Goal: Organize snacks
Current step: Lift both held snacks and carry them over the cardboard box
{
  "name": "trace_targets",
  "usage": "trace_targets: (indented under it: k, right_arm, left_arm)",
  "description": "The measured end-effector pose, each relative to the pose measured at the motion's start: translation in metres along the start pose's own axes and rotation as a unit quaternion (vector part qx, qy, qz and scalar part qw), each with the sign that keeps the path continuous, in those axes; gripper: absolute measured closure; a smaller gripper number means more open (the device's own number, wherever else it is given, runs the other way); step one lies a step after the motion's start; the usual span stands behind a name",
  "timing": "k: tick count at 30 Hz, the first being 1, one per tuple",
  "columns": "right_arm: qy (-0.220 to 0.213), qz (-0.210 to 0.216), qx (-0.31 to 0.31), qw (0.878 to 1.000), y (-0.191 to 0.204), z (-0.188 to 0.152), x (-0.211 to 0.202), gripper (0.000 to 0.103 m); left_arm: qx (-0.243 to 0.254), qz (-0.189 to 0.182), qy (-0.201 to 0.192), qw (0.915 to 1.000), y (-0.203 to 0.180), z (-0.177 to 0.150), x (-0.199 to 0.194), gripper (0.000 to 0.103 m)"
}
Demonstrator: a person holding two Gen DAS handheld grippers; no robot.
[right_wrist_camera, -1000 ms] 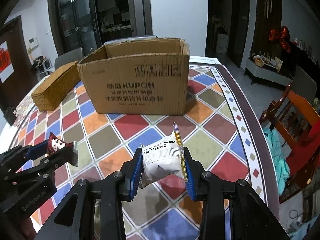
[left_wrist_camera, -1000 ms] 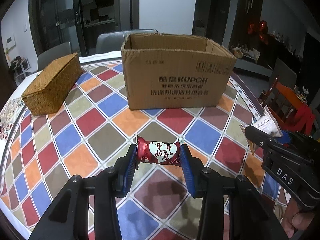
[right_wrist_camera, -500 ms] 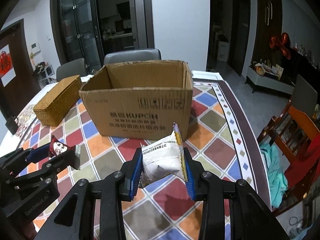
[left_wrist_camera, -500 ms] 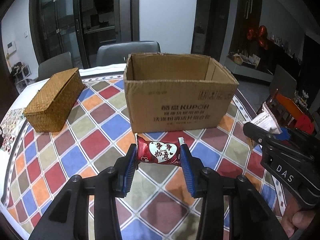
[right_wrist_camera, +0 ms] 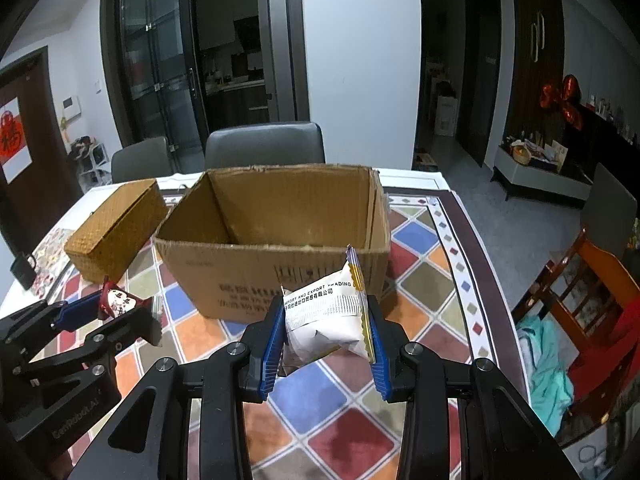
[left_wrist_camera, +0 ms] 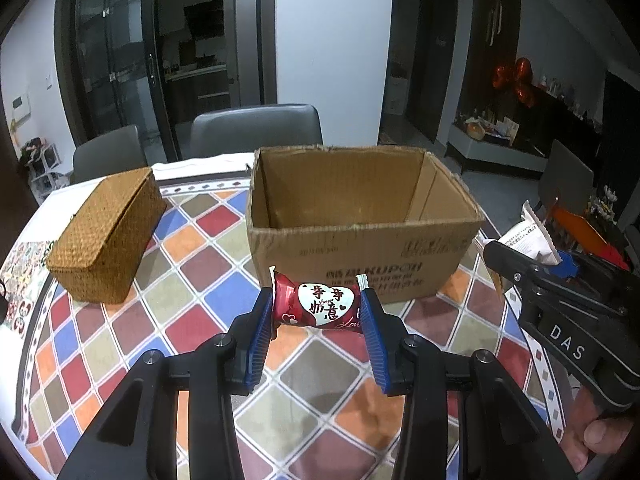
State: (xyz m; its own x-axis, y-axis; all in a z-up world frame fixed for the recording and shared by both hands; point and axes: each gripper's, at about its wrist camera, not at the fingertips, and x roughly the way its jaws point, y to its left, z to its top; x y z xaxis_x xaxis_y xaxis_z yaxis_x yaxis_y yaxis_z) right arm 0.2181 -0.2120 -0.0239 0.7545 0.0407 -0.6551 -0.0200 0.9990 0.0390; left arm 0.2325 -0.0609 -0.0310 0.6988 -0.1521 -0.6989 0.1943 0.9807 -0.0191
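Left wrist view: the left gripper (left_wrist_camera: 318, 312) has its blue fingers (left_wrist_camera: 260, 336) clamped on the ends of a red candy packet (left_wrist_camera: 318, 306), held in the air above the table (left_wrist_camera: 192, 264) and just short of the near wall of the open cardboard box (left_wrist_camera: 360, 252). The box shows bare inside as far as this view reaches; its floor near the front wall is hidden, so I judge no snack is stowed yet and both drops are still to do. A closed wicker box (left_wrist_camera: 106, 236) sits on the table left of the carton, untouched. At right edge, the right gripper (left_wrist_camera: 560, 264) carries a white snack packet (left_wrist_camera: 530, 236), a hand (left_wrist_camera: 600, 440) below it. Writing: the candy has a white heart with red Chinese characters and a script "Love"; the carton prints "KUPOH" with Chinese lines under it, blurred; the right gripper body reads "DAS". Right wrist view: the right gripper (right_wrist_camera: 324, 320) fingers (right_wrist_camera: 272, 340) are clamped on the white snack packet (right_wrist_camera: 324, 316), also in the air before the cardboard box (right_wrist_camera: 272, 264), near its right front corner. The left gripper (right_wrist_camera: 108, 308) is low left with the red candy packet (right_wrist_camera: 116, 302). The wicker box (right_wrist_camera: 116, 232) is far left. The packet reads "...PORT AND EXPORT TRADING" plus a Chinese company line; the left gripper body reads something like "GenRobot.AI". Carton print blurred here. Left to do: carry both packets over the rim and release.
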Motion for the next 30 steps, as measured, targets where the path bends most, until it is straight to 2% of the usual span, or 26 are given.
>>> trace_targets:
  k: [18, 30]
  right_arm:
    - [-0.021, -0.002, 0.001, 1.000, -0.010, 0.044, 0.025, 0.064]
    - [-0.027, 0.005, -0.005, 1.000, -0.004, 0.062, 0.048, 0.064]
  left_arm:
    - [0.011, -0.005, -0.019, 0.9997, 0.001, 0.049, 0.027, 0.061]
    - [0.009, -0.003, -0.021, 0.9997, 0.009, 0.068, 0.049, 0.061]
